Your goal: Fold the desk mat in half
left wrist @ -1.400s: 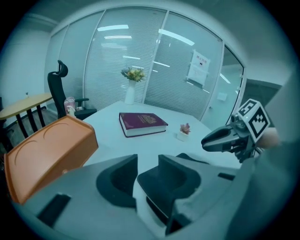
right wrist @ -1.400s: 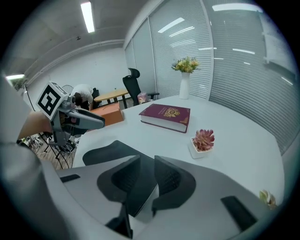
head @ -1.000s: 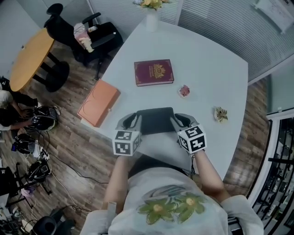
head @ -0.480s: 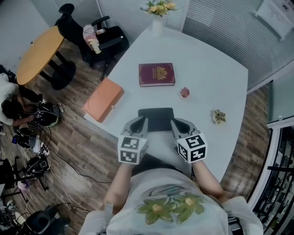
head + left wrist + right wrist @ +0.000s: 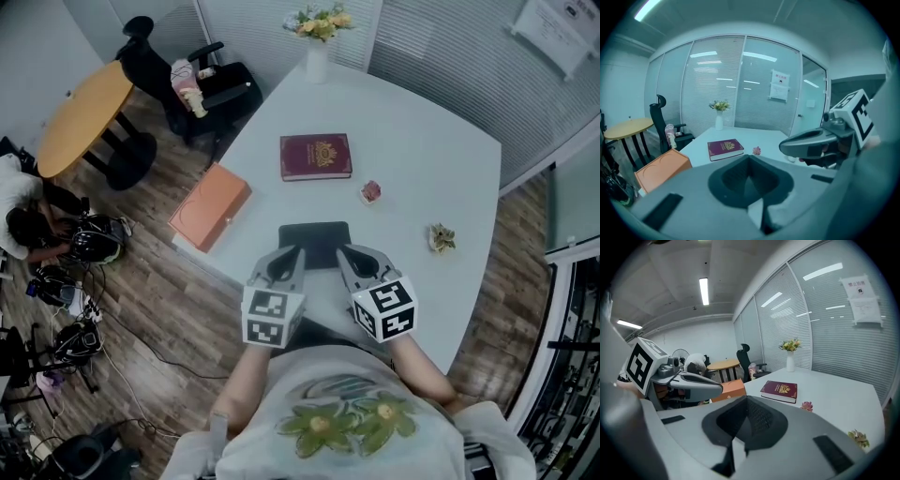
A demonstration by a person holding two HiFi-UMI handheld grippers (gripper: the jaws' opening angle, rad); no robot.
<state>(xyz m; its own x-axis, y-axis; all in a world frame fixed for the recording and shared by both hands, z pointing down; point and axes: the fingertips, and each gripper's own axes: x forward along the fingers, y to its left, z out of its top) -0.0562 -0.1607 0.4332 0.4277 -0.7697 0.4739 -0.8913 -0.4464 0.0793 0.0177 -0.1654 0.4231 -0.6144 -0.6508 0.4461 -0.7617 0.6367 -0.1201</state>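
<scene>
The dark desk mat [image 5: 314, 241] lies on the white table [image 5: 422, 141] near its front edge, just ahead of me. Both grippers sit at its near edge. My left gripper [image 5: 292, 257] is shut on the mat's near left corner, my right gripper [image 5: 341, 255] on the near right corner. In the left gripper view the jaws [image 5: 750, 159] meet, with the right gripper [image 5: 820, 143] to the side. The right gripper view shows closed jaws [image 5: 746, 401] with dark textured mat [image 5: 761, 420] inside them. The gripped edge is hidden under the jaws.
Beyond the mat lie a maroon book [image 5: 315, 157], a small pink flower [image 5: 371, 191] and a dried flower [image 5: 441, 237]. A vase of flowers [image 5: 317, 52] stands at the far corner. An orange box [image 5: 210, 206] overhangs the table's left edge. A round wooden table [image 5: 82, 117] stands at left.
Both grippers' jaws have closed on the mat's near edge, and the two grippers have drawn slightly closer together. The mat still lies mostly flat.
</scene>
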